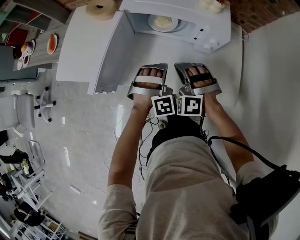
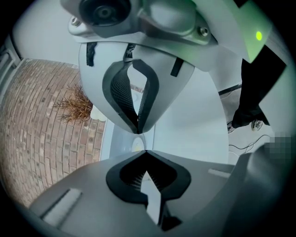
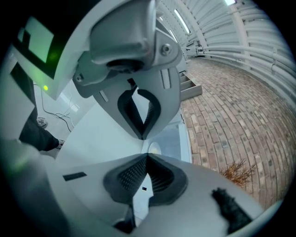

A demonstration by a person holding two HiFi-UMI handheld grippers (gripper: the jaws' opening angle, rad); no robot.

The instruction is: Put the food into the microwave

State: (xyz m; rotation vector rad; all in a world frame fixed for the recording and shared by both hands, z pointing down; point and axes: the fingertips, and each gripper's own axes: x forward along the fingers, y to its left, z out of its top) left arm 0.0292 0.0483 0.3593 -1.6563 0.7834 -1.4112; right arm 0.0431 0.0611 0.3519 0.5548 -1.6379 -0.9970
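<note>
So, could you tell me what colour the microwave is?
The microwave is white; head view shows it best.

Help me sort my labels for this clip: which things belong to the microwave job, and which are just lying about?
Job:
- microwave, door open
- plate of food inside it
- left gripper and right gripper, both shut, empty

Lying about:
- tan roll near the microwave
- dishes at far left
- chair
- dried twigs
</note>
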